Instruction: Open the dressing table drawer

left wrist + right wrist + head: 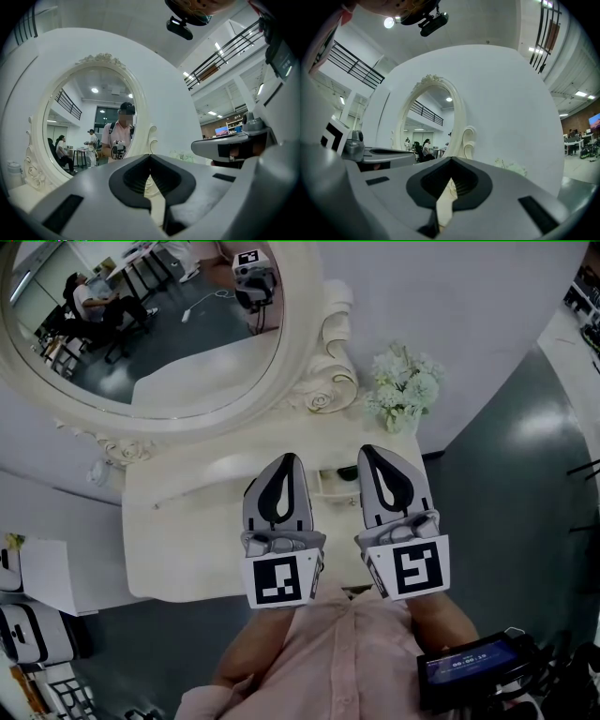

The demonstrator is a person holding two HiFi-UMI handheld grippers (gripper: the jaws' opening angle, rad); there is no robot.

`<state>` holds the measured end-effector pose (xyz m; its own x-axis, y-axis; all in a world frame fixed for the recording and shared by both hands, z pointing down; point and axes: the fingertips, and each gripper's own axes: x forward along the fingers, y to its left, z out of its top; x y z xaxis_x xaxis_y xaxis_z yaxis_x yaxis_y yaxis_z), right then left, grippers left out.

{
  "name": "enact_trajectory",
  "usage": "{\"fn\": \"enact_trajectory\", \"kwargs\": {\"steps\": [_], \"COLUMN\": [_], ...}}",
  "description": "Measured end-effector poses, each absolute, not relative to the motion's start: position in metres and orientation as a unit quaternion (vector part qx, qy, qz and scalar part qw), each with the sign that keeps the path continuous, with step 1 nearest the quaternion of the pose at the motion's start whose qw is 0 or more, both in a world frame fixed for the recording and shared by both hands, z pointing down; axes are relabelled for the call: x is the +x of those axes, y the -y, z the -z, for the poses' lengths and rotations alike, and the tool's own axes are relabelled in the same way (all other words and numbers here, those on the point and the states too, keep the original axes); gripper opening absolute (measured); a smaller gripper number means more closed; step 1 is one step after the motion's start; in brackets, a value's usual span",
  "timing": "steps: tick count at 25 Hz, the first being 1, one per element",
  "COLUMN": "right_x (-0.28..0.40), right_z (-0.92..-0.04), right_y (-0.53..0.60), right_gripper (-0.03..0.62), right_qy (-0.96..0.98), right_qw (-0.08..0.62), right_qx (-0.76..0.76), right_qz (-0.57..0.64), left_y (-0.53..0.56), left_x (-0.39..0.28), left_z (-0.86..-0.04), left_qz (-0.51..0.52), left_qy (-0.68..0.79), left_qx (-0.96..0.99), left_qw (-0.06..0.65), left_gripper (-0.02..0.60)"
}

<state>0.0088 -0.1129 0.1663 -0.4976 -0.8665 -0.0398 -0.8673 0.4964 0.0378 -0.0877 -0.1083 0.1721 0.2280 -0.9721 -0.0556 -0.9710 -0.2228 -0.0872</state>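
Note:
The cream dressing table point(187, 512) stands against the white wall under its oval carved mirror point(141, 324). No drawer front shows in any view; the table's near edge is hidden under my grippers and the person's pink shirt. My left gripper point(286, 458) and right gripper point(369, 450) hover side by side over the table top, pointing level at the mirror. Both are shut with nothing between their tips. The left gripper view has its shut tips point(150, 155) before the mirror point(89, 126). In the right gripper view the shut tips point(451, 159) sit below the mirror's frame point(457, 122).
A bunch of white flowers point(405, 390) stands at the table's back right corner. A white cabinet point(47, 577) sits left of the table. A dark device with a lit screen point(466, 667) hangs at the person's right side. Dark floor lies to the right.

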Motion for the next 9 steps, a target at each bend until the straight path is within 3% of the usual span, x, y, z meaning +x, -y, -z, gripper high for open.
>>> {"fn": "enact_trajectory", "kwargs": {"steps": [9], "right_x": [0.0051], "right_z": [-0.1649], "right_y": [0.1121], "right_gripper": [0.018], "right_qy": [-0.865], "right_qw": [0.006], "right_qx": [-0.500], "right_qz": [-0.024], "left_y": [0.1078], "left_x": [-0.0909], "left_z": [-0.1705], "left_qz": [0.005], "left_qy": [-0.623], "left_qx": [-0.781], "left_qw": [0.047], "left_gripper": [0.021]}}
